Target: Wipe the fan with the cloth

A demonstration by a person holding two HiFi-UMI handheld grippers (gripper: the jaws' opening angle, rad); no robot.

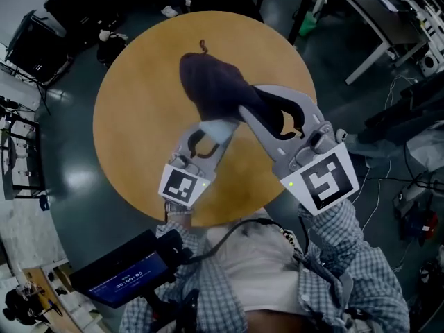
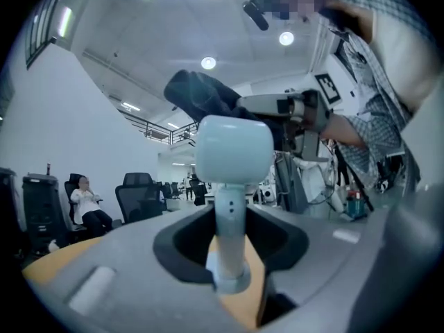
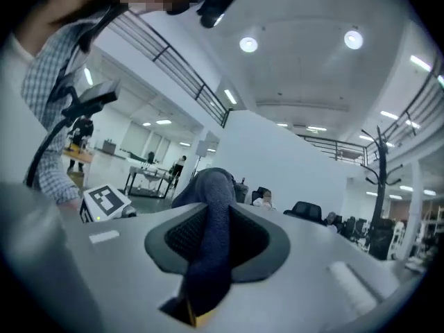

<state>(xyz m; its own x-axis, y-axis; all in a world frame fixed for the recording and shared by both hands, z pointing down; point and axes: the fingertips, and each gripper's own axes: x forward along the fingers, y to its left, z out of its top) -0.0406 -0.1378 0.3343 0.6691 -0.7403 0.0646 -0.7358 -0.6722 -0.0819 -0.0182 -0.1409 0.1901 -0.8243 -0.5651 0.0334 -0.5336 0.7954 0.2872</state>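
A small pale handheld fan [image 2: 232,150] stands upright, its stem pinched between the jaws of my left gripper [image 2: 229,217], which is shut on it. In the head view the fan [image 1: 216,128] shows only as a pale patch ahead of the left gripper [image 1: 208,133], above the round wooden table [image 1: 139,151]. A dark blue cloth [image 1: 214,83] is bunched over the top of the fan and hides most of it. My right gripper [image 1: 257,109] comes in from the right and is shut on that cloth [image 3: 211,234], which hangs down between its jaws. Both grippers are held up off the table.
Dark floor surrounds the table. Desks [image 1: 374,12] stand at the upper right and black equipment [image 1: 41,40] at the upper left. A device with a lit screen [image 1: 128,275] hangs at the person's waist. A seated person [image 2: 87,203] and office chairs show far off.
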